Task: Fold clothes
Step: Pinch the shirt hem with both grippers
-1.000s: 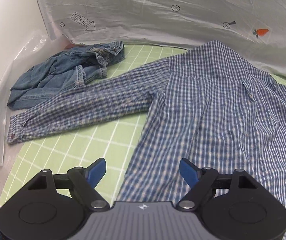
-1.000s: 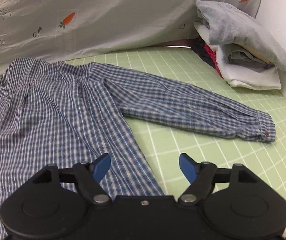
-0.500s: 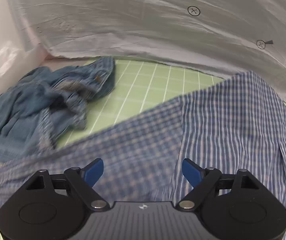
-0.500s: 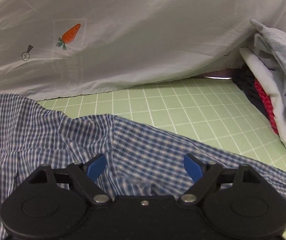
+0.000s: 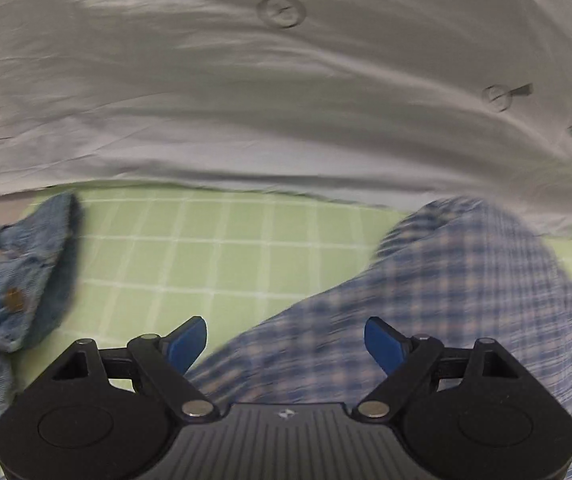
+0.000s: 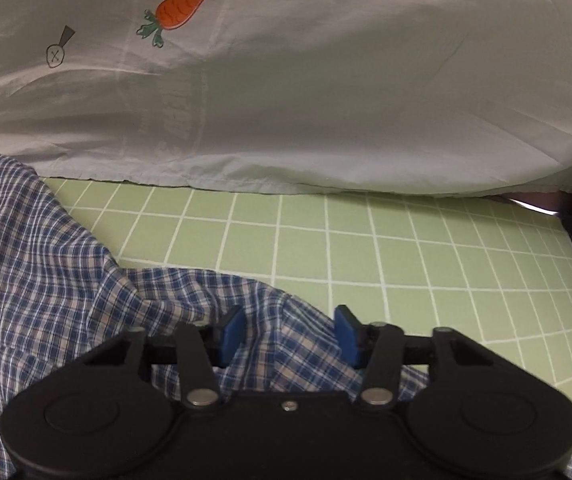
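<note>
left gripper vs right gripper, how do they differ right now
The left gripper has its jaws spread wide; the right gripper has its jaws closing, much narrower. The plaid shirt bunches into a raised fold between the right gripper's pads, while under the left gripper it lies flat, ungripped. A denim garment lies beside the left gripper only. Both have blue pads and hover over the green grid mat.
</note>
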